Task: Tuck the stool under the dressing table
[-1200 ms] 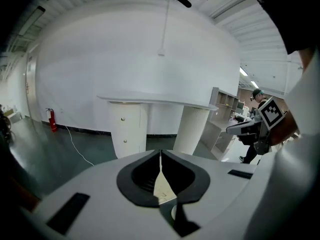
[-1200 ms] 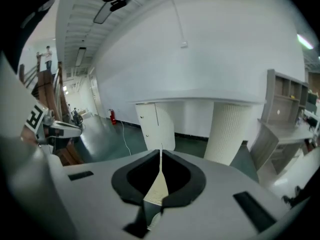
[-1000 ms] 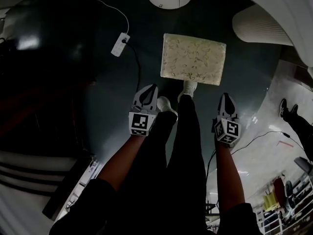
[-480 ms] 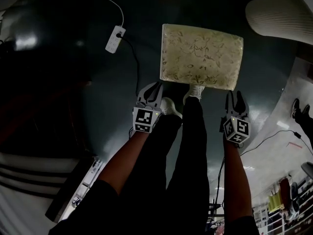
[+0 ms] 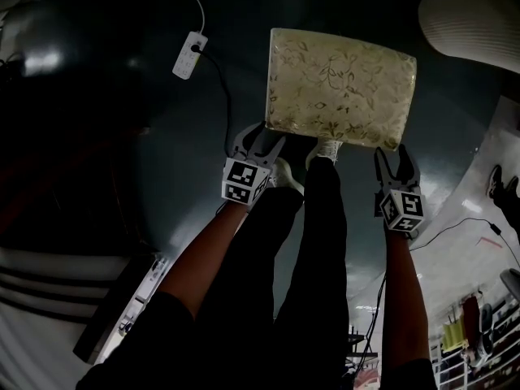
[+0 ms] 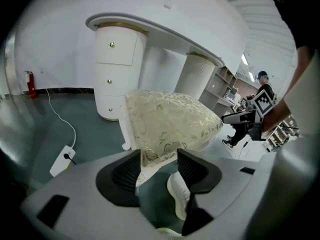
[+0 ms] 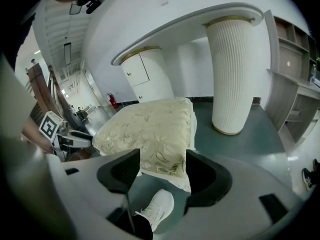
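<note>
The stool has a cream floral cushion and stands on the dark green floor in front of the white dressing table. My left gripper is at the stool's near left corner, and its jaws are opening. In the left gripper view that corner shows between the pads without being pressed. My right gripper is at the near right corner with its jaws opening wide. In the right gripper view the cushion's edge lies between the pads, also unpressed.
A white power strip with its cable lies on the floor to the left. The table's drawer pedestal and ribbed column stand behind the stool. The person's legs and white shoes are just before it.
Both grippers have sunk toward the stool's near edge. Their jaws have gone from shut to open. The stool now looks larger in the head view.
</note>
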